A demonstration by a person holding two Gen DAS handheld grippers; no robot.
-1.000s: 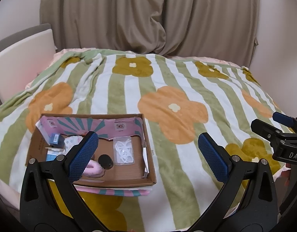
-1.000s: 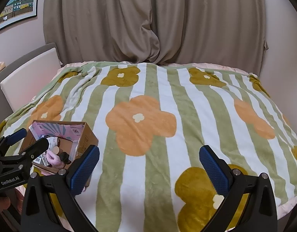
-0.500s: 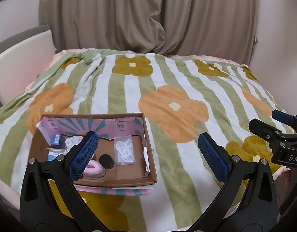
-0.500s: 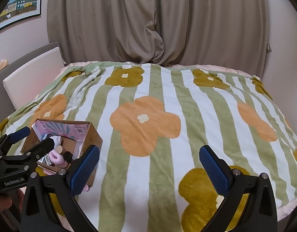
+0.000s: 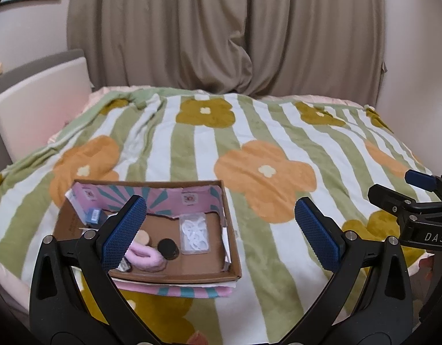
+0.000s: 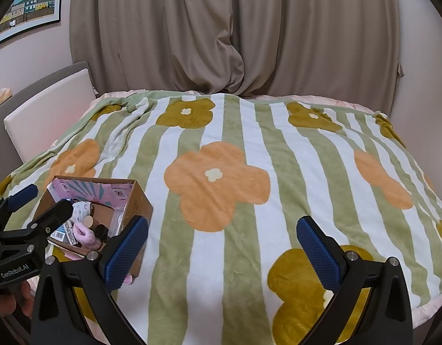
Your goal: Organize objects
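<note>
An open cardboard box [image 5: 231, 247] lies on the bed at the near left; it also shows in the right wrist view [image 6: 139, 201]. Inside are a pink fluffy scrunchie [image 5: 144, 256], a black round disc [image 5: 167, 247], a beige round disc [image 5: 142, 237], a clear bag of white loops [image 5: 195, 233] and a small blue box [image 5: 92, 215]. My left gripper [image 5: 221, 230] is open and empty, held above the box's right side. My right gripper [image 6: 222, 247] is open and empty over the blanket, to the right of the box.
A striped flower blanket [image 6: 221, 172] covers the bed. A folded pink patterned paper [image 5: 175, 290] lies under the box. A padded headboard [image 5: 40, 100] stands at the left, curtains [image 5: 221, 28] at the back. The bed edge is close at the front.
Both grippers have drifted slightly back and left, so the box sits a little further right in both views. Nothing was picked up or let go.
</note>
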